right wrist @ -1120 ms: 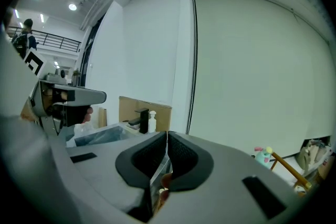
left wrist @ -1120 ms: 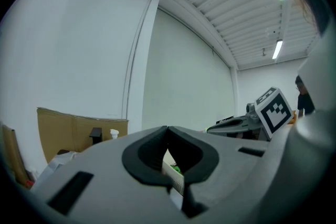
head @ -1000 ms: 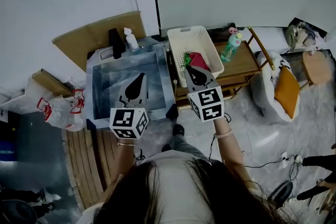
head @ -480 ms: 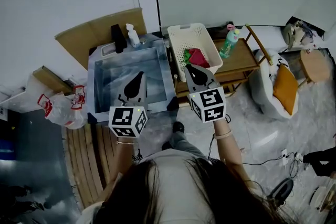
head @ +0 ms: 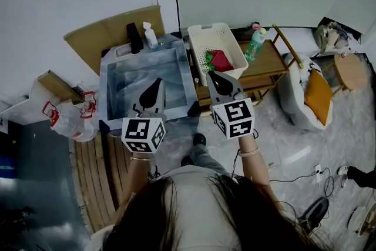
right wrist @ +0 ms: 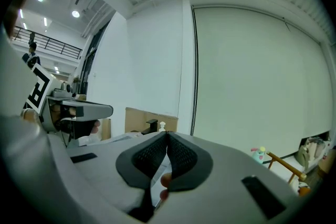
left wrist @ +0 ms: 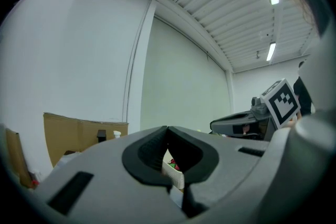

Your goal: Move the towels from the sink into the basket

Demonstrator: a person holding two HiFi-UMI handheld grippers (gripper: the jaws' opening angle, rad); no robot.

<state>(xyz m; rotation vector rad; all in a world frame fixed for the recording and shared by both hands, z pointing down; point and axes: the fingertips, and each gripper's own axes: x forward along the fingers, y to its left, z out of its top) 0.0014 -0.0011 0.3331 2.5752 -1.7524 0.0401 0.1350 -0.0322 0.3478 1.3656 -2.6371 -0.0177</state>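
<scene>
**If the sink is bare, stop**

As the head view shows, the towels point(head: 220, 60) lie in the basket point(head: 195, 50), upper centre, beside the sink point(head: 141, 76). Left gripper view: left claw point(left wrist: 167, 129) closed, empty. Right gripper view: right claw point(right wrist: 167, 135) likewise — scan the sink's corners first.

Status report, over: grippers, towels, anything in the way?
Left gripper shut, empty. Right gripper shut, empty. Towels in basket, none seen in sink. Nothing in the way.
</scene>
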